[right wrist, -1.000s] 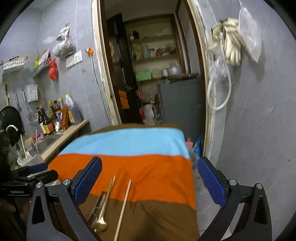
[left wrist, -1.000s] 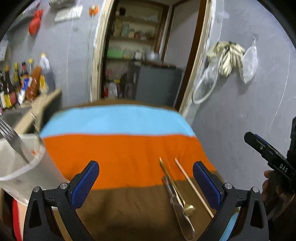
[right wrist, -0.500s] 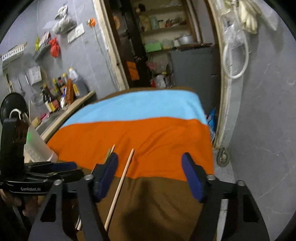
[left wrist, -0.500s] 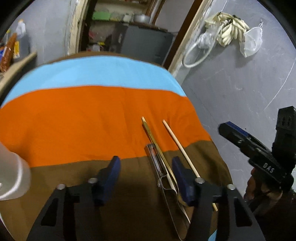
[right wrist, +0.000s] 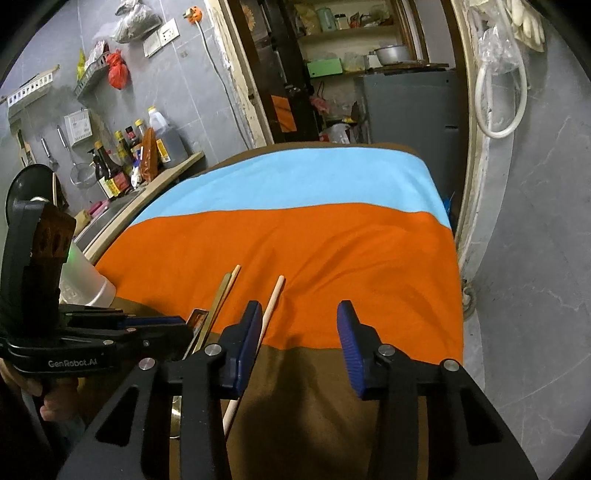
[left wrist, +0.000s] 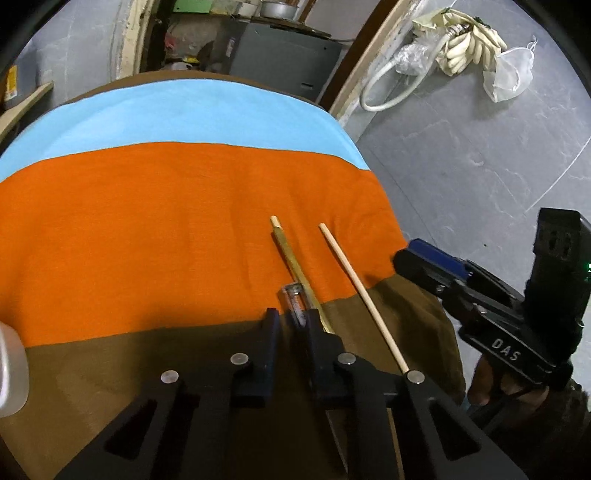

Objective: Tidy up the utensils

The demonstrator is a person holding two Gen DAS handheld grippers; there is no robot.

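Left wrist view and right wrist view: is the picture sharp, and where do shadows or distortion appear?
Left wrist view: sharp; fisheye bends the striped cloth edges; the left gripper casts a dark shadow on the brown band. Right wrist view: sharp too; the door frame curves; a shadow lies under the right gripper.

a striped cloth (right wrist: 332, 240) — blue, orange, then brown bands — covers the desk ahead of the jaws. far to their left, sauce bottles (right wrist: 122, 166) crowd a wooden counter (right wrist: 162, 177) against the grey wall. straight ahead an open doorway shows shelves (right wrist: 351, 33) and a grey cabinet (right wrist: 410, 107). up to the right hang a white hose (left wrist: 388, 92), pale gloves (left wrist: 469, 48) and a clear bag (left wrist: 509, 74) — all on the wall.
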